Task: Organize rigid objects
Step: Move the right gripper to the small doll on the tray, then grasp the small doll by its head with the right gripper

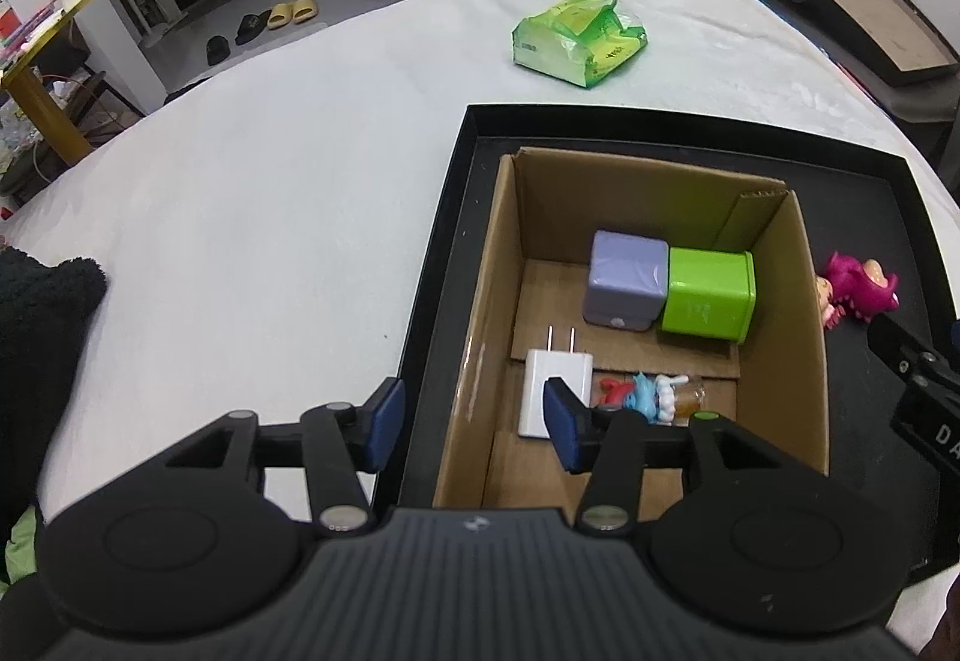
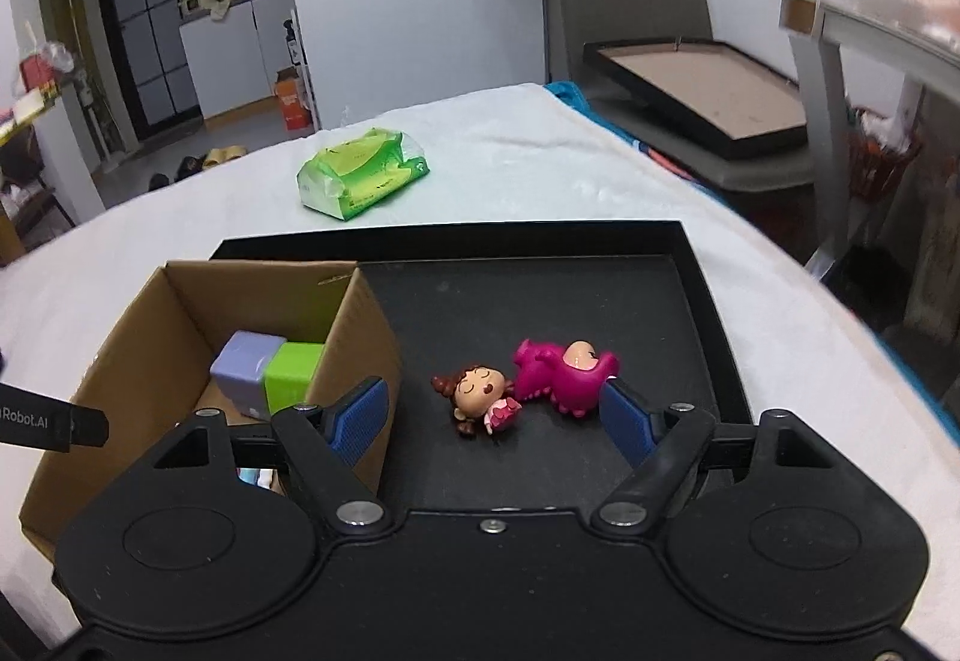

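An open cardboard box [image 1: 480, 301] stands in a black tray [image 1: 447, 229]. Inside it lie a lilac cube [image 1: 627, 280], a green tin [image 1: 708, 295], a white plug charger [image 1: 549, 379] and a small blue-and-red figure [image 1: 642, 394]. My left gripper [image 1: 474, 424] is open, its blue pads either side of the box's left wall and gripping nothing. On the tray floor [image 2: 540, 301] lie a brown-haired doll [image 2: 480, 400] and a magenta dinosaur figure [image 2: 564, 370]. My right gripper [image 2: 493, 416] is open just in front of them, with the doll roughly between its pads.
A green tissue pack [image 1: 579, 36] lies on the white cloth beyond the tray. A black-framed board [image 2: 702, 90] leans at the right past the table edge. Dark fleece fabric [image 1: 42, 325] sits at the left. The box's right wall [image 2: 360, 337] is beside my right gripper's left finger.
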Tool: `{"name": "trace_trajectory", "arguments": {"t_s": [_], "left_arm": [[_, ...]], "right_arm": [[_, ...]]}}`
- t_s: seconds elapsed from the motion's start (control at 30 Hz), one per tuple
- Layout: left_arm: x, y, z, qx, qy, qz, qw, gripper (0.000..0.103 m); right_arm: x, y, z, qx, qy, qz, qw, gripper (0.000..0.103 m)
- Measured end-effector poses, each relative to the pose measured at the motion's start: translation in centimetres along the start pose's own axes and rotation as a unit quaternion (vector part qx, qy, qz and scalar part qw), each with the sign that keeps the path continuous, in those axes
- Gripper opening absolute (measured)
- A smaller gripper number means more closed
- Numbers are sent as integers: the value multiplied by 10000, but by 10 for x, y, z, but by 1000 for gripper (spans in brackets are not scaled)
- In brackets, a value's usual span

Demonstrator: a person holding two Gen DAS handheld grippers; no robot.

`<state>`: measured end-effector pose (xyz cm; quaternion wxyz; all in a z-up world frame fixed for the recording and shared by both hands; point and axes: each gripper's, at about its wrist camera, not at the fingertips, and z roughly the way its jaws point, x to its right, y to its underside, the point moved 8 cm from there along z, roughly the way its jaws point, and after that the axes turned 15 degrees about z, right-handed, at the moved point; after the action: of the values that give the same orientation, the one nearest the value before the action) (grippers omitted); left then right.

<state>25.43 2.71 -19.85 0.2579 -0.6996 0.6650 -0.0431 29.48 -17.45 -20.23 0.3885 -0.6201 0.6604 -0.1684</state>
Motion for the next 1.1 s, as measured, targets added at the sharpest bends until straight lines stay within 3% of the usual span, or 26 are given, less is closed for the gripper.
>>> {"name": "trace_trajectory", "arguments": {"t_s": [0.23, 0.7, 0.83, 0.9, 1.0, 1.1], "left_arm": [[5, -13, 8, -66, -122, -43, 9999, 50], [18, -31, 27, -168, -267, 26, 9995, 50], [18, -30, 31, -207, -276, 25, 9994, 50], [18, -29, 32, -231, -269, 18, 9994, 50], [18, -28, 33, -261, -240, -24, 9994, 50], [18, -28, 34, -256, -239, -9, 9994, 50]], "right_arm": [[8, -5, 18, -426, -431, 345, 9976, 76], [13, 0, 76, -1085, -461, 162, 9929, 74], [13, 6, 88, -1223, -399, 18, 9917, 60], [16, 10, 91, -1350, -404, 33, 9900, 32], [16, 8, 85, -1257, -376, -88, 9913, 31], [18, 0, 78, -1171, -417, -33, 9922, 23]]}}
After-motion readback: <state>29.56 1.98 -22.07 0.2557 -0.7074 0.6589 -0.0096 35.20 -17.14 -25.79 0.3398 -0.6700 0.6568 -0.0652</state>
